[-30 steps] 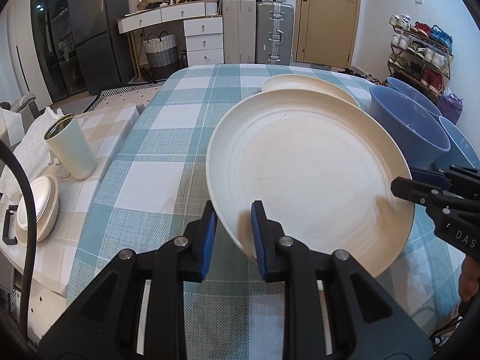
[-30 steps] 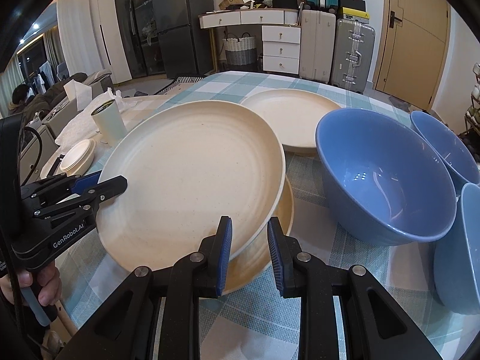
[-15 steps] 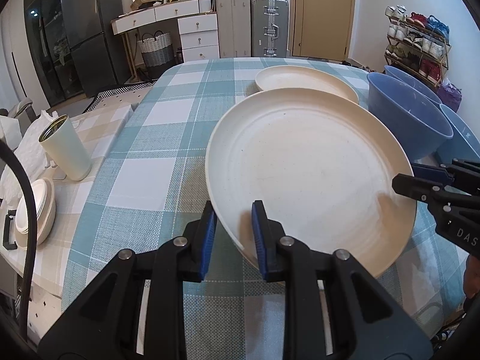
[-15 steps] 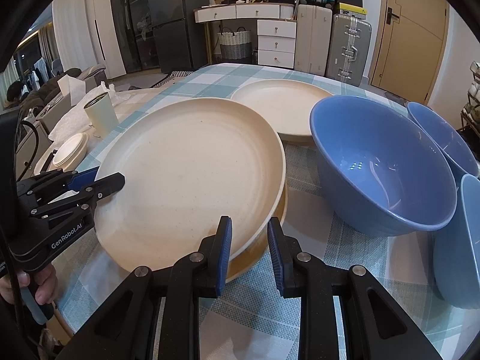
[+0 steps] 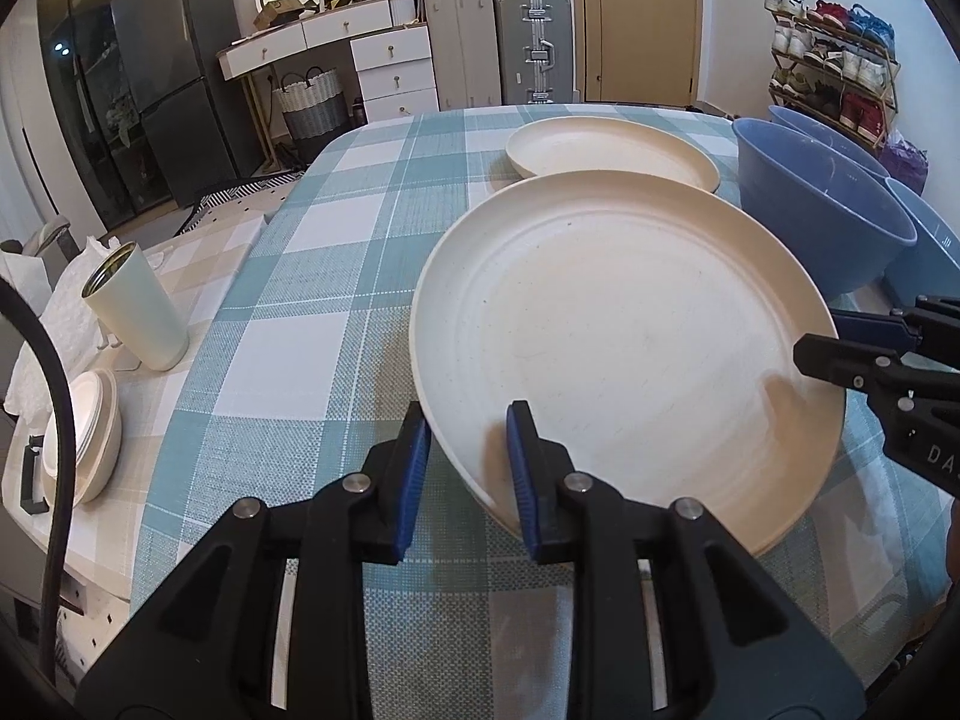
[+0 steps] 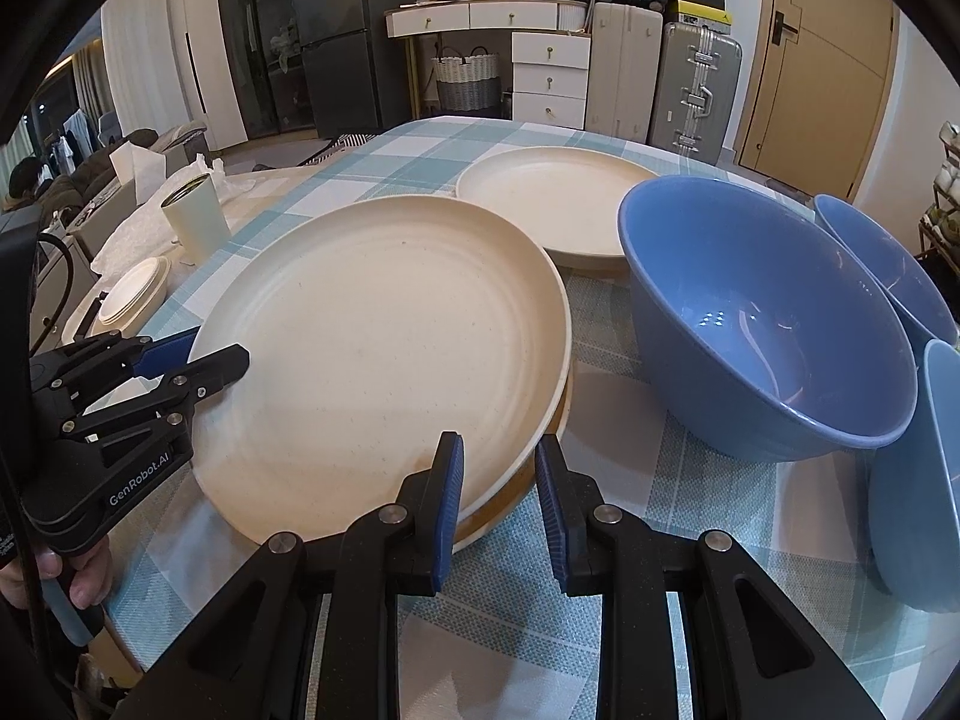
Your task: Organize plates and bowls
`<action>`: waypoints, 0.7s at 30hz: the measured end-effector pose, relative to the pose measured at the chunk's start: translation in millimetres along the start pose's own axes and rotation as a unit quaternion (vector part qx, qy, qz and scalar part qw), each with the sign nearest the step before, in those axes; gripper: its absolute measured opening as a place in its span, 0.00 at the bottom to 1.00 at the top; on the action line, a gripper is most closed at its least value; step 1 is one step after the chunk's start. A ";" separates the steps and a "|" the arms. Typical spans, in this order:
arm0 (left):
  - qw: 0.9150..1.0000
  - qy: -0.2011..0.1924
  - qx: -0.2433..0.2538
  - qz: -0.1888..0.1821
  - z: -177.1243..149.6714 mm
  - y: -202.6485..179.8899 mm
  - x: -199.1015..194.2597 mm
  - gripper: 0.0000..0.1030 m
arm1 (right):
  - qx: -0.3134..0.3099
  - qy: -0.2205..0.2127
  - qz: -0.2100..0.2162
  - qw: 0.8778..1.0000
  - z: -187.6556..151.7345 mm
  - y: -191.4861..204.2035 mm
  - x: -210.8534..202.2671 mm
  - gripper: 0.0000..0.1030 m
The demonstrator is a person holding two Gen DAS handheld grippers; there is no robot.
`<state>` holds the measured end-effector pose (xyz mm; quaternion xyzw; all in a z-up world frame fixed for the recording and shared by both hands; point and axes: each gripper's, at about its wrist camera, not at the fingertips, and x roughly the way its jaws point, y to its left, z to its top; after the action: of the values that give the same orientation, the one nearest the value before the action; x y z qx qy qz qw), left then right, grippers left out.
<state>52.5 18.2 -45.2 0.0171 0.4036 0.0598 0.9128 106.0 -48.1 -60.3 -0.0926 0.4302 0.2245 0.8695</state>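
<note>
A large cream plate is held at two sides of its rim. My left gripper is shut on the near-left rim. My right gripper is shut on the opposite rim. Directly under it lies a second cream plate, only its edge showing, and the held one sits almost nested in it. A third cream plate lies farther back. To the right stand three blue bowls: a big one, one behind it, and one at the edge.
The checked tablecloth covers the table. On a lower side table to the left stand a pale cup and a small stack of white dishes. A person's hand holds the left gripper. Suitcases and drawers stand beyond the table.
The held plate has come down closer onto the plate beneath it. Both grippers keep their hold on its rim.
</note>
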 end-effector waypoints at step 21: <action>1.000 0.005 0.022 0.009 -4.8 -7.6 0.5 0.28 | -0.007 0.000 -0.012 1.000 -5.0 1.8 0.6 0.26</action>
<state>50.0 10.7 -49.4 0.0406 0.4090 0.0595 0.9097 101.9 -48.0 -63.8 -0.1038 0.4277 0.2166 0.8714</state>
